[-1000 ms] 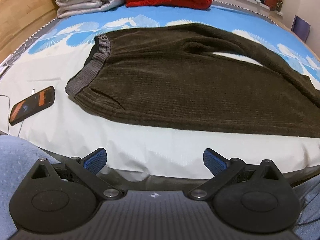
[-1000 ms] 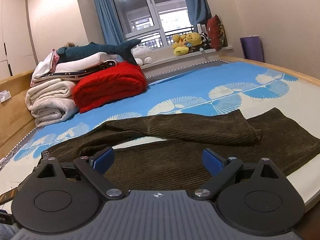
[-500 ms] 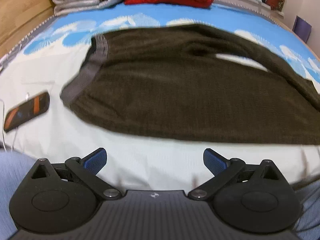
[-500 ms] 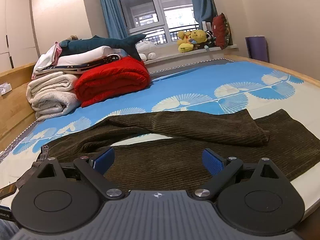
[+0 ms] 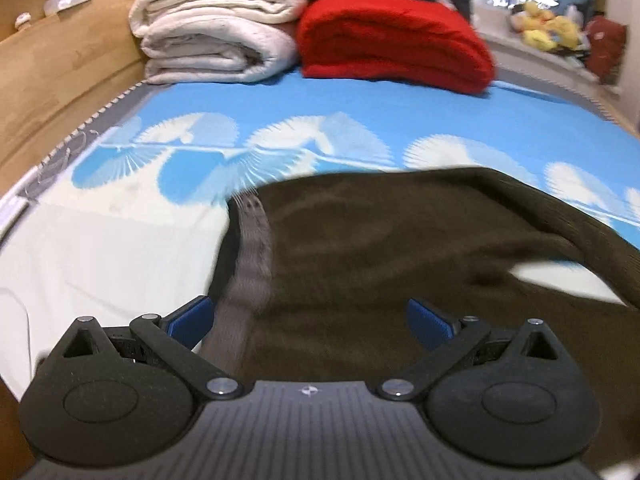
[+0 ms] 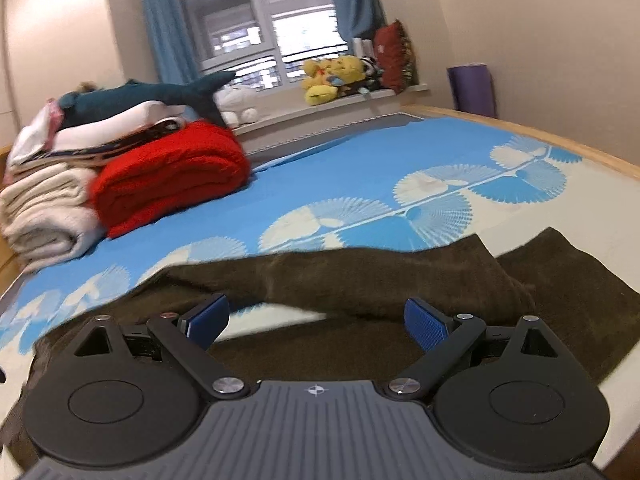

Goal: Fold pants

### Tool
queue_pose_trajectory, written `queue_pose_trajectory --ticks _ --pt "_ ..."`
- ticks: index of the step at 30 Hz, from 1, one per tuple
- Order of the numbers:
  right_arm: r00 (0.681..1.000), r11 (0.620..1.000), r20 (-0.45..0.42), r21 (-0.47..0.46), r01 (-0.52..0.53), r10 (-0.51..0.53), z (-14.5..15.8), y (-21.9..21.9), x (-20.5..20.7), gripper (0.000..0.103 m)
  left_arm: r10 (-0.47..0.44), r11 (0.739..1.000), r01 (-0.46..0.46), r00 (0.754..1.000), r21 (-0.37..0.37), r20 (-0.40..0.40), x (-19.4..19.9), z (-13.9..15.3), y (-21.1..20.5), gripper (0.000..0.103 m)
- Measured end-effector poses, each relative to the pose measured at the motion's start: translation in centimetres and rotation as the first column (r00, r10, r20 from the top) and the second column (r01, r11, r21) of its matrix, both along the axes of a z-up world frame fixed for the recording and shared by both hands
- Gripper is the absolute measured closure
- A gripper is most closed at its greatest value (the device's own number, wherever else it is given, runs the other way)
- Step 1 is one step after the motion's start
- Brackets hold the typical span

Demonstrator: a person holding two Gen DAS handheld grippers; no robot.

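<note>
Dark brown corduroy pants (image 5: 400, 248) lie spread flat on the bed, with a grey waistband (image 5: 250, 256) at their left end. My left gripper (image 5: 310, 318) is open and empty, low over the waist end, its left finger beside the waistband. In the right wrist view the pants (image 6: 380, 284) show both legs, the far leg lying angled across toward the near one, with the cuffs at the right. My right gripper (image 6: 316, 320) is open and empty, low over the legs.
The bed sheet (image 5: 360, 120) is blue and white. Folded white blankets (image 5: 216, 36) and a red blanket (image 5: 392, 44) are stacked at the far end. A wooden bed frame (image 5: 60, 80) runs along the left. Plush toys (image 6: 336, 76) sit on the windowsill.
Both grippers have moved forward over the pants. The left one went from the bed's near edge to the waistband. The phone has left the left view. Both stay open.
</note>
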State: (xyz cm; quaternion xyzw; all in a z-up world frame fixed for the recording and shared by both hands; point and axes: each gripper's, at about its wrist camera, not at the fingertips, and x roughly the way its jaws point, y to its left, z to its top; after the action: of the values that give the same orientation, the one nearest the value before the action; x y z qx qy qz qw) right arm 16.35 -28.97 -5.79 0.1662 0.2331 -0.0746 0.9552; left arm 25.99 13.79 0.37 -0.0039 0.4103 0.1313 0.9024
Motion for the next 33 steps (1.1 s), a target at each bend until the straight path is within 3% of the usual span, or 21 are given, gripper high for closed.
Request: queue_pose_trajectory --ticks 4,10,15,18,20,21,23,25,26,27,28,29,30,32,33 --pt "0.998 0.999 -0.046 -0.01 0.037 -0.037 -0.6 0.1 6.3 0.008 -0.031 0.996 0.031 1.0 0.089 -0.004 7.5 -1.1 1.8 0.0" --pt "0.977 0.999 -0.207 0.002 0.051 -0.05 -3.7 -0.9 14.9 0.008 -0.141 0.98 0.153 0.985 0.13 -0.095 17.4 -5.4 4.5 0.0" --pt "0.964 0.991 -0.26 -0.132 0.013 -0.047 -5.5 -0.7 20.3 0.008 -0.219 0.949 0.241 0.968 0.206 -0.124 22.4 -8.7 5.5 0.0" --pt "0.951 0.992 -0.306 -0.124 0.002 -0.04 -7.0 -1.0 23.1 0.008 -0.3 0.918 0.332 0.939 0.216 -0.167 24.4 -10.5 5.5 0.0" --pt "0.931 0.992 -0.364 -0.125 -0.028 -0.02 -8.5 -0.8 24.9 0.008 -0.37 0.889 0.421 0.892 0.181 -0.26 25.4 -12.4 5.2 0.0" --pt "0.92 0.99 -0.391 -0.137 -0.037 -0.02 -9.4 -0.7 25.8 0.007 -0.396 0.876 0.449 0.879 0.177 -0.266 25.3 -13.1 5.0 0.0" --pt "0.903 0.985 -0.427 -0.17 -0.035 -0.041 -11.4 -0.3 26.8 0.005 -0.414 0.87 0.457 0.881 0.187 -0.229 25.0 -13.4 4.5 0.0" --pt "0.912 0.984 -0.406 -0.176 -0.02 -0.054 -12.2 0.0 26.5 0.008 -0.411 0.883 0.445 0.887 0.151 -0.211 24.9 -13.6 4.5 0.01" --pt "0.919 0.982 -0.392 -0.184 -0.036 -0.039 -12.1 0.2 26.3 0.02 -0.432 0.887 0.454 0.881 0.088 -0.195 24.8 -13.3 4.8 0.036" --pt "0.924 0.979 -0.383 -0.197 -0.055 -0.025 -11.9 0.5 26.1 0.028 -0.435 0.89 0.452 0.881 0.059 -0.187 24.8 -12.9 4.5 0.051" --pt "0.927 0.973 -0.373 -0.222 -0.061 -0.027 -11.6 0.8 25.9 0.049 -0.423 0.894 0.441 0.888 0.075 -0.178 24.8 -12.7 4.2 0.061" --pt "0.929 0.969 -0.368 -0.242 -0.052 -0.042 -11.3 0.8 25.9 0.067 -0.417 0.895 0.437 0.891 0.093 -0.178 24.7 -12.6 4.0 0.083" --pt "0.93 0.968 -0.364 -0.246 -0.036 -0.058 -11.1 0.6 25.8 0.074 -0.414 0.896 0.435 0.892 0.094 -0.183 24.6 -12.6 3.7 0.096" --pt "0.937 0.977 -0.341 -0.211 0.0 -0.074 -10.5 -0.2 25.6 0.093 -0.404 0.903 0.422 0.898 0.084 -0.174 24.2 -11.8 3.5 0.097" --pt "0.944 0.983 -0.322 -0.185 0.018 -0.078 -9.9 -0.6 25.3 0.096 -0.403 0.902 0.421 0.901 0.096 -0.159 23.3 -10.8 2.7 0.098"
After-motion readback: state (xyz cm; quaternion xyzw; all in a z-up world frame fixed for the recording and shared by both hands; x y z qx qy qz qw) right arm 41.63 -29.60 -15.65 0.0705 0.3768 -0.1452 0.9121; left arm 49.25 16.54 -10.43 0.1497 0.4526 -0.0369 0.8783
